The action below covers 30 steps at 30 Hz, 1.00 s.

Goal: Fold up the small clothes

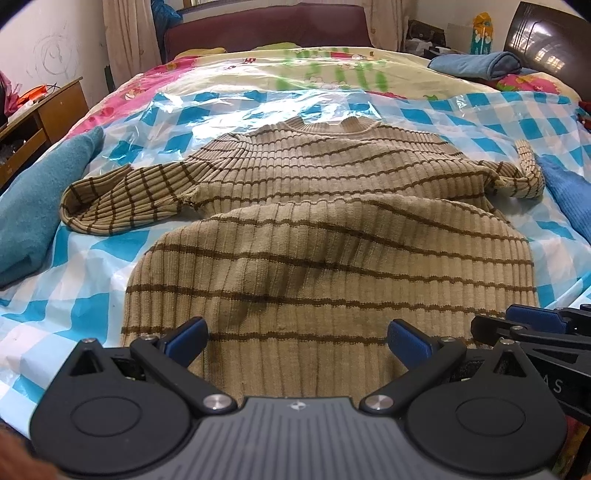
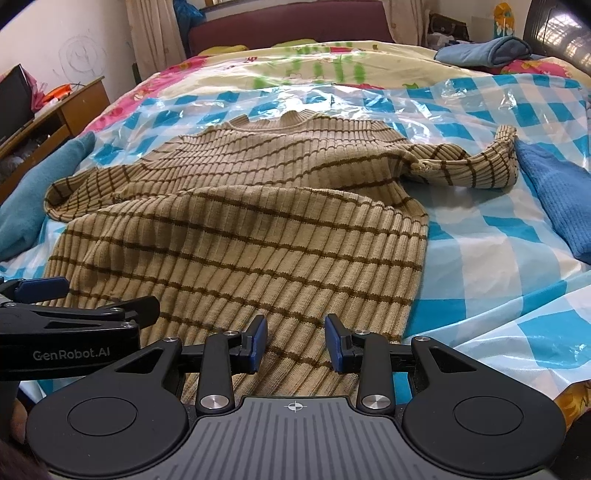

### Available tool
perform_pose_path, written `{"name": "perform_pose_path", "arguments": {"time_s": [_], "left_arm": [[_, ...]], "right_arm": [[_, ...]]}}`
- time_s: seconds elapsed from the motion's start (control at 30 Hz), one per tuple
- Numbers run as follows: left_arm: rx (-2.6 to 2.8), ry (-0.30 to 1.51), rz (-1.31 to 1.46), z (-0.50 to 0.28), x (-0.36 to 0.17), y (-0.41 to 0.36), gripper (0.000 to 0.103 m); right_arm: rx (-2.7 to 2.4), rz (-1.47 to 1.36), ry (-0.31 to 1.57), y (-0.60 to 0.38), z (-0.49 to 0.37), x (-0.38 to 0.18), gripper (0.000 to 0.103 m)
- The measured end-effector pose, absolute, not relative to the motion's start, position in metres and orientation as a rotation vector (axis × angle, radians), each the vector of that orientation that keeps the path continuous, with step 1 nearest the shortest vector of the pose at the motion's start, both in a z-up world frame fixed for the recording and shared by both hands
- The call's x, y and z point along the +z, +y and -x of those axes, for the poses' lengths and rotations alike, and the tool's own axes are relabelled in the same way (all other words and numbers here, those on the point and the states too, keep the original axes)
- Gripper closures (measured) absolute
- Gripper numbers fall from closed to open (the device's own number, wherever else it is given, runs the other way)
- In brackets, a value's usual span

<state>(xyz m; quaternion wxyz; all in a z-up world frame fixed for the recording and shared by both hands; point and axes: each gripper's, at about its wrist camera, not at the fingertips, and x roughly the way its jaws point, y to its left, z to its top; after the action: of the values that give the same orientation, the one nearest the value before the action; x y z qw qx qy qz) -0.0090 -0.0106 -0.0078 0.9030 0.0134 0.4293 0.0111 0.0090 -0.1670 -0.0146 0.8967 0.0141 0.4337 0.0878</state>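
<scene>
While both grippers are held low over the near edge of the bed, the left gripper (image 1: 298, 341) is seen spread wide with nothing between its blue pads (image 1: 409, 339); the right gripper (image 2: 295, 341) is set narrower, also clamped on nothing. The sweater (image 1: 314, 229) is found directly ahead of both, its hem running under the fingers. Ribbed beige knit, thin brown stripes. The lower half is humped and creased, with a fold ridge across the middle. The left sleeve (image 1: 122, 199) is laid out flat to the side; the right sleeve (image 2: 476, 162) is twisted at the cuff. The collar is pointed away. A blue-and-white checked plastic sheet (image 1: 92, 258) is spread beneath it. A teal cloth (image 1: 37, 206) and a blue cloth (image 2: 557, 199) are placed either side. Farther back: floral bedding (image 2: 258, 66), a folded blue towel (image 2: 491, 51), a maroon headboard (image 1: 266, 29), and a wooden desk (image 1: 48, 110).
</scene>
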Motion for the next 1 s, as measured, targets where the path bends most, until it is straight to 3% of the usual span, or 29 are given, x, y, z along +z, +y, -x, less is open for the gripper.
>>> {"name": "perform_pose_path", "arguments": {"time_s": [1.0], "left_arm": [[0.023,0.887,-0.055,0.0118,-0.0095,-0.0141,0.0]], "right_arm": [[0.144,0.025,0.877,-0.1677,-0.0044,-0.0127,0.062]]}}
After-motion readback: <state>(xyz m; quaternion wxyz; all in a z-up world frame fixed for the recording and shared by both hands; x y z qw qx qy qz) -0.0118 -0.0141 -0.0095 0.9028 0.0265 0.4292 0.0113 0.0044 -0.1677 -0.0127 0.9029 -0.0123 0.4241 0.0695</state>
